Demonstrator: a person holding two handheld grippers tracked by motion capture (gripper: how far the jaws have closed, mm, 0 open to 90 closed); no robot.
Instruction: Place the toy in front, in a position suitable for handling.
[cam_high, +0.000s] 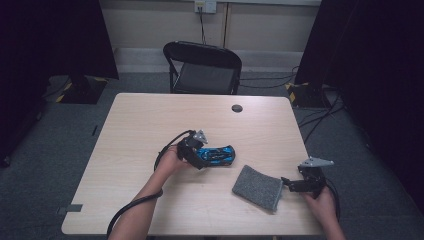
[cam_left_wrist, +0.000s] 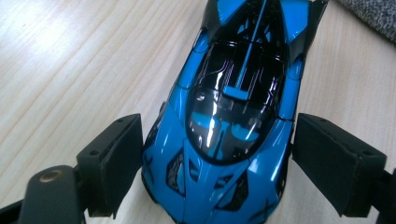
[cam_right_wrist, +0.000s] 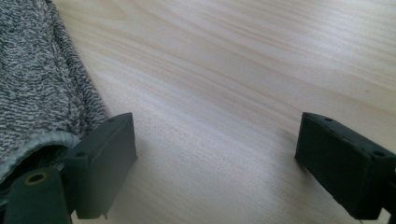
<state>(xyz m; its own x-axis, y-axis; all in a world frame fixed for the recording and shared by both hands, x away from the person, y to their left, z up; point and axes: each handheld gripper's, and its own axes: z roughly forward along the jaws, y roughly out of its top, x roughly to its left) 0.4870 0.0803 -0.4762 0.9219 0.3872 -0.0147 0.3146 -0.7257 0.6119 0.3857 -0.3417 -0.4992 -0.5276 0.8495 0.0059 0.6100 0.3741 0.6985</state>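
1. The left claw (cam_left_wrist: 217, 154) brackets the nose of the blue toy car (cam_left_wrist: 233, 116), its jaws wide on either flank; contact is hard to tell, so no firm grip seems set.
2. The car lies mid-surface (cam_high: 150, 120), just left of the grey cloth (cam_high: 257, 187).
3. The right claw (cam_right_wrist: 215, 158) gapes with nothing between its jaws, resting beside the cloth's right edge.
4. Next, likely: close the left claw on the car, squarely, so it does not roll away.
5. Beyond the pale wooden surface stand a black folding chair (cam_high: 202, 67), grey carpet and dark curtains.
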